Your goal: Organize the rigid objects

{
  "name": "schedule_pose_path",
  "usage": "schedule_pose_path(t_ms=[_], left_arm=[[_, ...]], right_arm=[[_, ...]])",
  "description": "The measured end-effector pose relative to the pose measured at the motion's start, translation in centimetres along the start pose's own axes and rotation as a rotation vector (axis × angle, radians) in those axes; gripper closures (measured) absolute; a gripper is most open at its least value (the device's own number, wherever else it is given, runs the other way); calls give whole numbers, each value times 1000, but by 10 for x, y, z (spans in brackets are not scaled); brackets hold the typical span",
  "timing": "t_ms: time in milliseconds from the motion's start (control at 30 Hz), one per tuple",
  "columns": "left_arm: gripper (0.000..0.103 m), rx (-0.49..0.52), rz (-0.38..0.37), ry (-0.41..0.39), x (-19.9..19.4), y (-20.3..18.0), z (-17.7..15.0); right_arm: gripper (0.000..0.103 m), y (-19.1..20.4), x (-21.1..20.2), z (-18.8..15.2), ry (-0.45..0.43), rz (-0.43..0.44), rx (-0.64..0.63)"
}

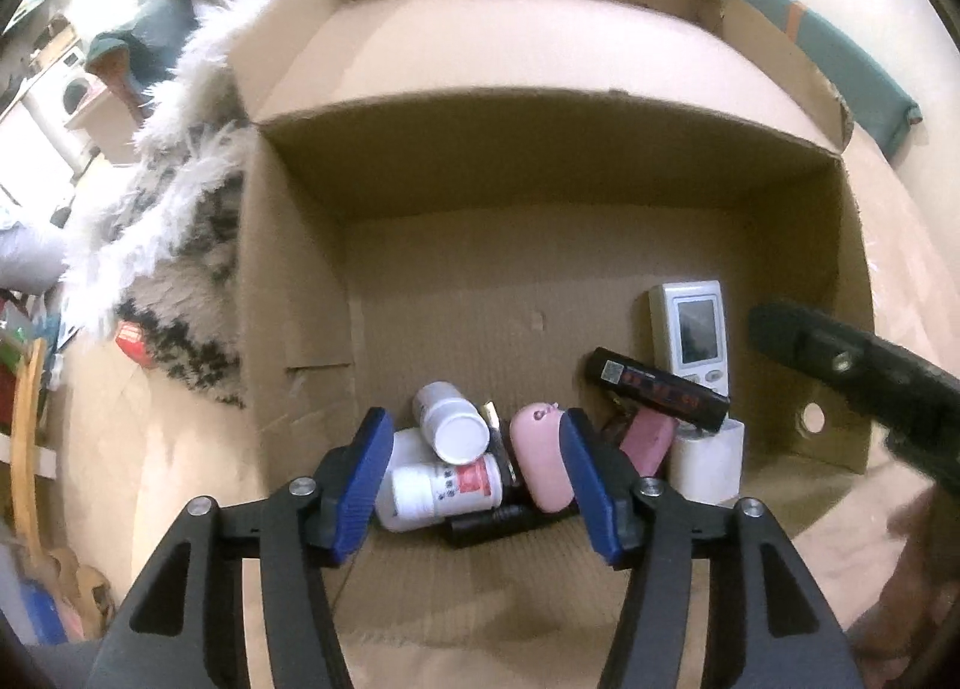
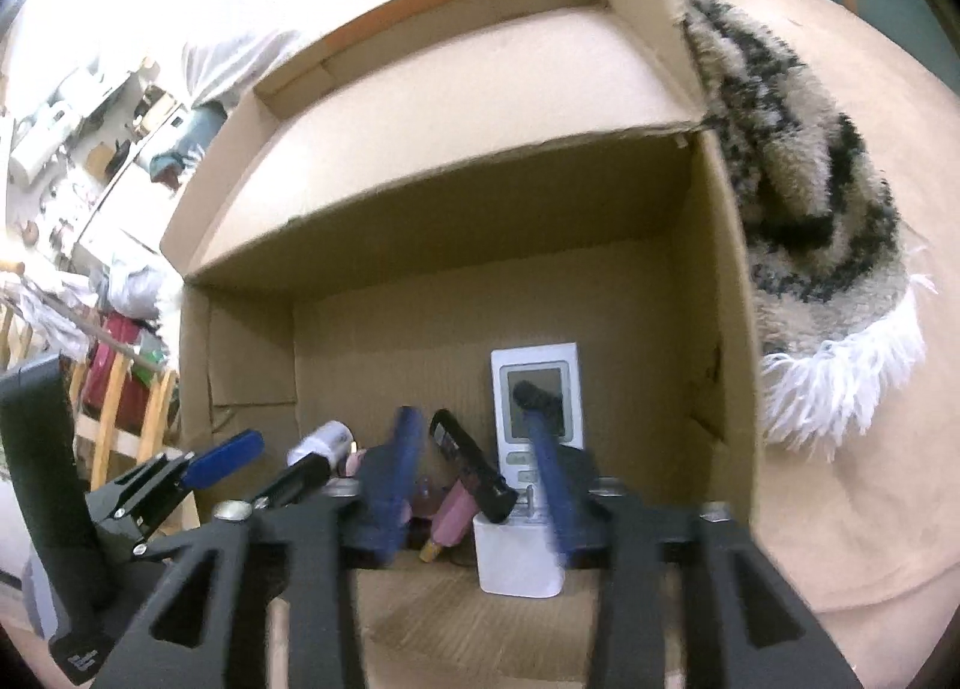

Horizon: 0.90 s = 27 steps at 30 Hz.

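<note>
While both grippers hang over the cardboard box (image 1: 288, 293), the lines run near to far.
Left gripper (image 1: 474, 485): jaws apart, gripping nothing; pill bottles (image 1: 447, 488) and pink case (image 1: 543, 464) lie just beyond its tips, at the box's near wall.
Right gripper (image 2: 474, 485): jaws apart, empty, nearer the black stick (image 2: 474, 467).
Black stick: propped on the white charger (image 2: 519, 560), long axis slanting up-left.
Remote (image 2: 537, 395): farther in, lengthwise toward the box's back wall.

the black cylinder (image 1: 489, 521) lies half hidden under bottles (image 1: 447, 488).
</note>
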<state>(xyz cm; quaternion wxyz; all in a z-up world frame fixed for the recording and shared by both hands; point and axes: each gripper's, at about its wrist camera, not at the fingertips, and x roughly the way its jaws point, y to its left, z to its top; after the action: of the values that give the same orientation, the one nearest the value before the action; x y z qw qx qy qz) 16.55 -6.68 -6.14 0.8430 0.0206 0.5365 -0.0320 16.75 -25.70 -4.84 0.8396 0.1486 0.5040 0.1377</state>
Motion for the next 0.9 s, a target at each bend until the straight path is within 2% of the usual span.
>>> schedule_pose_path(t_ms=[167,267,300,333,400,433,467,600,733,800,900], left_arm=[[49,-19,-11,-13,-19,11,-6],[49,-24,-12,-19,-29,20,-14],[49,-18,-18,-19,-34,21,-19],[48,-14,-18,-21,-38,21,-23],[39,-10,-6,-29,-51,22,-35],[28,-11,-6,-36,-60,16,-40],[21,-13,-3,-53,-65,19,-47],[14,2,40,-61,-72,24,-65],[0,-32,8,-84,-85,36,-82],[0,-48,-2,-113,-93,41,-89],[0,-46,80,-193,-109,43,-98]], right_arm=[[27,6,-17,-8,-19,11,-18],[12,13,-32,-15,-54,12,-43],[0,15,-36,-19,-60,2,-53],[0,16,-38,-23,-61,-11,-59],[0,17,-40,-33,-51,-26,-55],[0,17,-41,-37,-50,-29,-49],[0,17,-44,-43,-54,-31,-47],[0,20,-55,-61,-79,-26,-49],[0,22,-64,-76,-96,-35,-38],[0,23,-73,-82,-132,-31,-32],[0,35,-87,-91,-210,-65,-92]])
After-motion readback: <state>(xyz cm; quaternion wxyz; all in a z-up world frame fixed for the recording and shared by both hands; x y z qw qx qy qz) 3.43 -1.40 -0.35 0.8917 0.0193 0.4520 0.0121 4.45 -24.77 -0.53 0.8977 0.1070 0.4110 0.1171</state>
